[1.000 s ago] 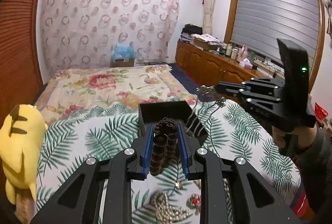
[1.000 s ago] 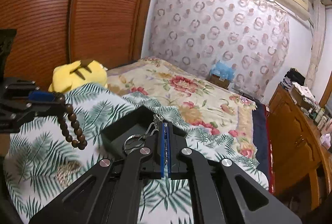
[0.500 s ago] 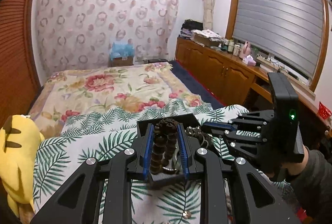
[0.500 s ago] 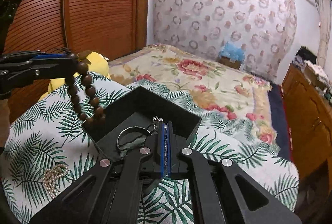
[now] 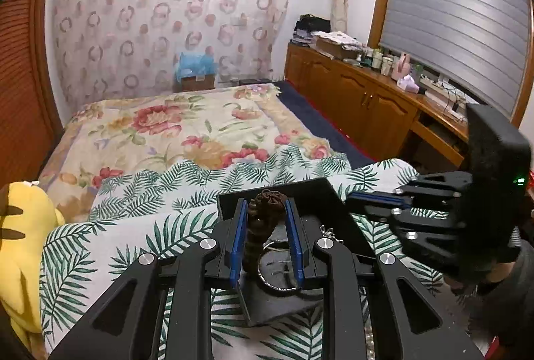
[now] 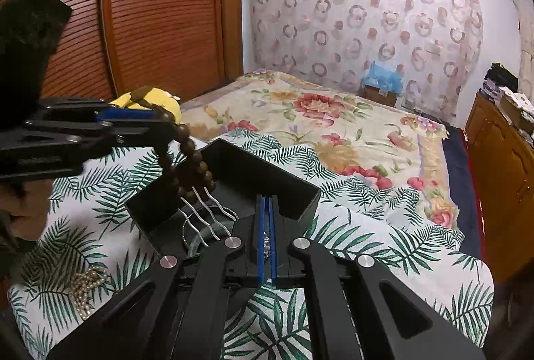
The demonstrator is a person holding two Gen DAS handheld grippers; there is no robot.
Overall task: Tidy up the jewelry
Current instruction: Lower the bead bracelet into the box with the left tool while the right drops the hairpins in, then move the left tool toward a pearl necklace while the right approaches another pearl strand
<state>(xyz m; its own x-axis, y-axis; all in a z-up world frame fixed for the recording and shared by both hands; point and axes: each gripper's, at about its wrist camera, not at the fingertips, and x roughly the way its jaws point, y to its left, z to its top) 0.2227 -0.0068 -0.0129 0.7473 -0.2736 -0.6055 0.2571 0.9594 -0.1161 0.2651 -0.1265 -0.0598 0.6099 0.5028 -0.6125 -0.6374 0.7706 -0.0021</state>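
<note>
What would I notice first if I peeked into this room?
Probably the brown bead bracelet dangling from the left gripper right over the black box on the leafy bedspread. Then the yellow plush toy at the bed's edge.

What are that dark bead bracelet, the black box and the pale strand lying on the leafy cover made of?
The dark brown bead bracelet looks like matte wood: round, dull beads. The black open-topped box looks like card or plastic, flat and unshiny; I cannot tell which. The pale beaded strand on the palm-leaf bedcover looks pearl-like, with small cream beads, perhaps imitation.
</note>
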